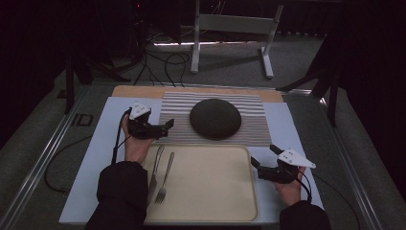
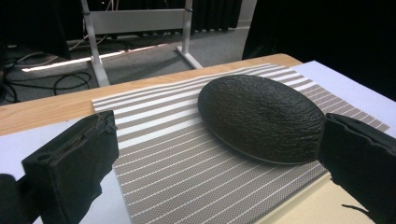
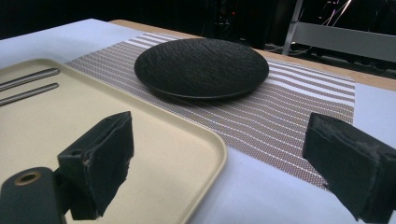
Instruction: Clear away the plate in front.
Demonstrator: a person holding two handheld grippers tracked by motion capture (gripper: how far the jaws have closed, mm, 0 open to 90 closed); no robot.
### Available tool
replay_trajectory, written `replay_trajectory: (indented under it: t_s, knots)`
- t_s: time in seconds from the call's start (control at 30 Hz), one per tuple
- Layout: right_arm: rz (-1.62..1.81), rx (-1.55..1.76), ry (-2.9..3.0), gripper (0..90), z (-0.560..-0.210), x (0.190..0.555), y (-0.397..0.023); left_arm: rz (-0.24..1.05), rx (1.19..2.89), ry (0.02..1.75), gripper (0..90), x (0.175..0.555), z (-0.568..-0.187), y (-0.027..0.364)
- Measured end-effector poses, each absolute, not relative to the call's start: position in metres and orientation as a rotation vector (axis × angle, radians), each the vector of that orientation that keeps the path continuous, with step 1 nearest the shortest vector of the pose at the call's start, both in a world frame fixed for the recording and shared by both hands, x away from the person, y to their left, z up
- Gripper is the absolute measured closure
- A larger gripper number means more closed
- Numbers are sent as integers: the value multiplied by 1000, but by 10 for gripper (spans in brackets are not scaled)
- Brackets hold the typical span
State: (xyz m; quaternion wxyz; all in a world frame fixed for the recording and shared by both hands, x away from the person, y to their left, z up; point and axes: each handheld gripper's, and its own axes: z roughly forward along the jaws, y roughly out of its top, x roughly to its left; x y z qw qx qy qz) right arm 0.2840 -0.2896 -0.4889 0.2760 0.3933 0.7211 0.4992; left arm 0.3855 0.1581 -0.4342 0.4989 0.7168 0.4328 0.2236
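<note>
A black textured plate (image 1: 215, 118) (image 2: 261, 117) (image 3: 201, 67) lies on a striped placemat (image 1: 249, 129) (image 2: 177, 154) (image 3: 289, 112). In front of it is a cream tray (image 1: 215, 187) (image 3: 154, 140) holding a knife (image 1: 154, 175) and a fork (image 1: 165, 179) at its left side. My left gripper (image 1: 169, 125) (image 2: 219, 163) is open, held left of the plate above the mat's left edge, jaws pointing right. My right gripper (image 1: 263, 156) (image 3: 219, 163) is open too, hovering at the tray's right edge with nothing between its jaws.
A pale blue sheet (image 1: 105, 139) covers the wooden table (image 1: 139, 91) under mat and tray. A white metal stand (image 1: 234, 28) and loose cables (image 1: 158, 67) are on the floor behind the table. Dark drapes surround the area.
</note>
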Motion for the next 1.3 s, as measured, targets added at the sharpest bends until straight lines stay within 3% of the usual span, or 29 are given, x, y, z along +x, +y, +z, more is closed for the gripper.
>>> replay_trajectory:
  t_s: [0.93,1.3]
  knots:
    - [1351,1055,1939,90,-489,284,-291,489,1826,1069,0,434,-443,103]
    - [1355,1056,1943,90,-489,284,-291,376,1829,1114,0,445,-464,87]
